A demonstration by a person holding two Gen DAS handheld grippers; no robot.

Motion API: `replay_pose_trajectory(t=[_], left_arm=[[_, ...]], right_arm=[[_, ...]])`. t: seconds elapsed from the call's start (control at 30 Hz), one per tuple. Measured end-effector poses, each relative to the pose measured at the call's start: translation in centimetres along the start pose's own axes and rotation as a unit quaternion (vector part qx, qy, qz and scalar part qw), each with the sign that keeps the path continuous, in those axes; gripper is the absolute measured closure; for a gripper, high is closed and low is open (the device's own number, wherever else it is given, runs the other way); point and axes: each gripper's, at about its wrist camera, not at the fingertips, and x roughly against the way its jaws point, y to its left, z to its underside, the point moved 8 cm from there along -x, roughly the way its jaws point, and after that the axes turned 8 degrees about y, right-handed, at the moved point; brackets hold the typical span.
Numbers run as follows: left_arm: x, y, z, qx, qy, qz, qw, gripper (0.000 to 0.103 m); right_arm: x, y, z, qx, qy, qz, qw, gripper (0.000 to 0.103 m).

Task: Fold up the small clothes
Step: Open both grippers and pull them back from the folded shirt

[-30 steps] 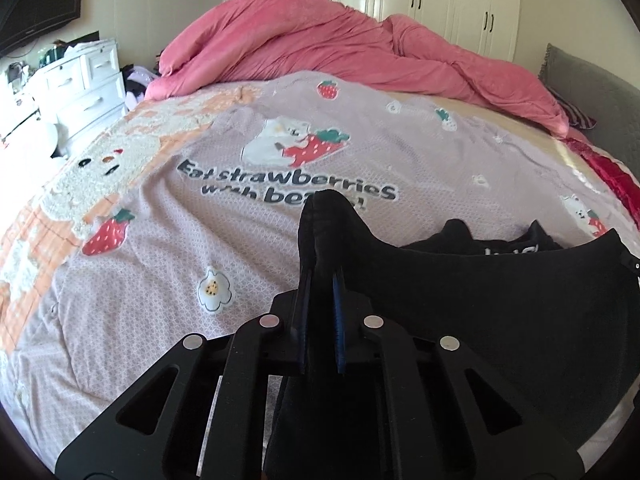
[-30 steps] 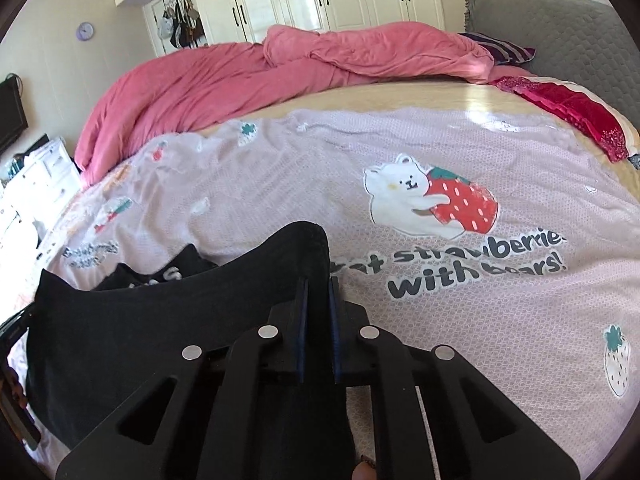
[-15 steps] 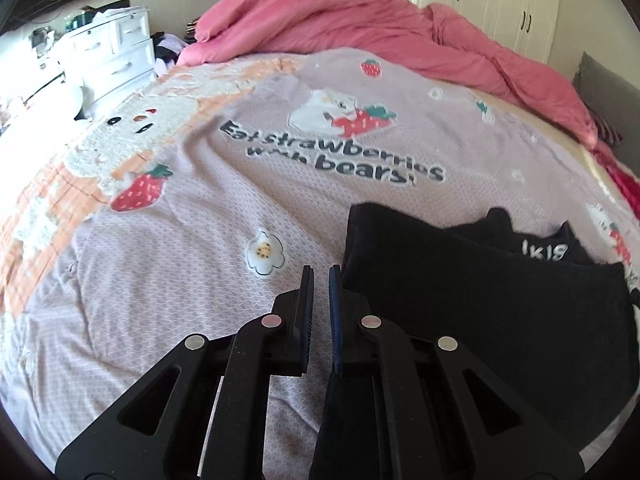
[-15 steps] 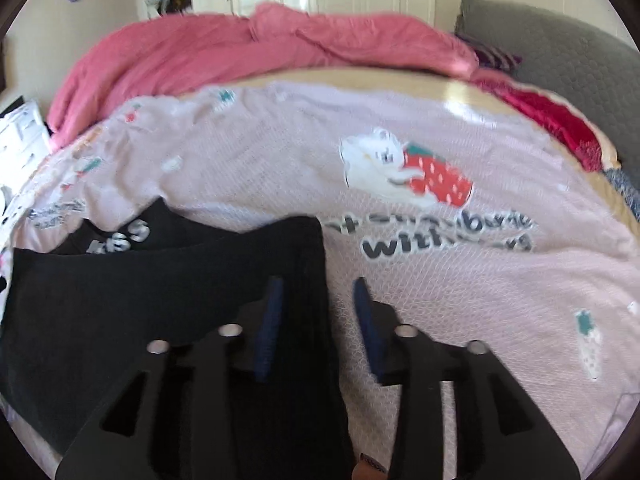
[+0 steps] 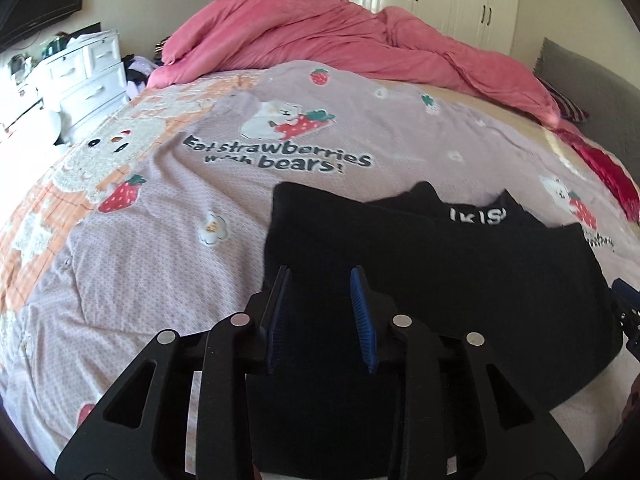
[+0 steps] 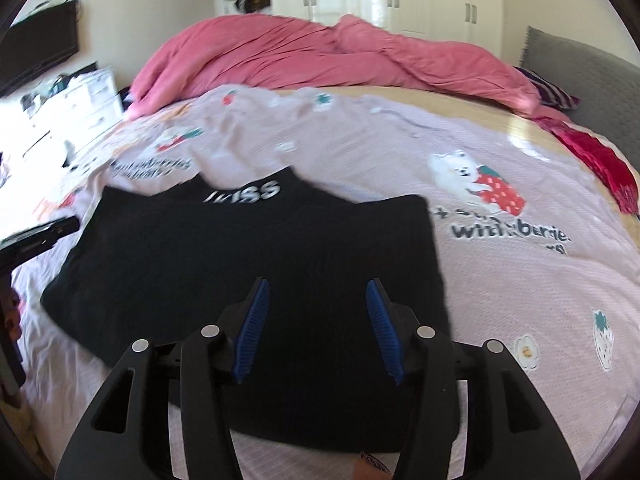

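Both grippers were held with their jaws parted and nothing between them: the left gripper (image 5: 320,274) over the left part of the black garment (image 5: 432,280), the right gripper (image 6: 316,284) over its right part. No cloth was pinched by either pair of blue pads (image 6: 250,332), so the garment was judged to be released and lying free.

The black garment was spread flat on the bed, close to the near edge, with a lower layer left showing beyond its far border, where white lettering (image 6: 244,192) was exposed. This layering suggested that a fold had been laid over and that the grippers were kept apart so the cloth could settle without being dragged. The upper layer's far corners were seen lying flat, each just ahead of a gripper, which is probably why one gripper was stationed at each side.

Outward from the garment, the lilac bedspread (image 5: 168,248) printed with bears and strawberries was seen stretching wide and mostly bare, so no obstacle to a further fold was found there. A pink duvet (image 5: 320,36) was heaped along the far edge, well apart from the garment, and a red cloth (image 6: 600,160) lay near the right edge. A white drawer unit (image 5: 88,76) was seen beyond the left edge, and wardrobes (image 5: 452,4) behind the bed.
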Motion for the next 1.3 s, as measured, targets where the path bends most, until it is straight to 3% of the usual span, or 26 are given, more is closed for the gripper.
replay_pose_trajectory(t=[0.27, 0.37, 0.5, 0.77, 0.87, 1.07, 1.2, 1.3], left_arm=[[-1.6, -1.5, 2.6, -0.037, 0.037, -0.007, 0.9986, 0.075], [-2.3, -1.5, 3.7, -0.046, 0.049, -0.015, 0.9976, 0.074], [-2.1, -1.3, 4.2, -0.042, 0.047, -0.008, 0.9979, 0.073], [-1.7, -1.0, 4.5, -0.038, 0.045, 0.001, 0.9983, 0.072], [-1.5, -0.8, 4.7, -0.036, 0.044, 0.001, 0.9984, 0.069], [-0.7, 0.0, 4.8, -0.024, 0.036, 0.01, 0.999, 0.058], [-0.1, 0.6, 5.0, -0.023, 0.031, 0.021, 0.999, 0.049], [0.4, 1.6, 4.8, -0.009, 0.022, 0.019, 0.9995, 0.036]], right_arm=[[-1.0, 0.6, 1.9, -0.008, 0.038, -0.011, 0.999, 0.044], [-2.5, 0.1, 3.5, -0.033, 0.075, -0.017, 0.996, 0.034], [-2.6, -0.6, 4.2, -0.067, 0.072, -0.041, 0.994, 0.032], [-2.1, -0.3, 5.0, -0.054, 0.081, -0.035, 0.995, 0.031], [-1.9, -0.2, 5.5, -0.051, 0.087, -0.035, 0.994, 0.026], [-0.9, 0.8, 6.0, -0.025, 0.082, -0.021, 0.996, 0.026], [0.1, 1.6, 5.7, -0.026, 0.07, -0.035, 0.997, 0.017], [0.6, 2.7, 5.1, -0.015, 0.062, -0.036, 0.997, 0.013]])
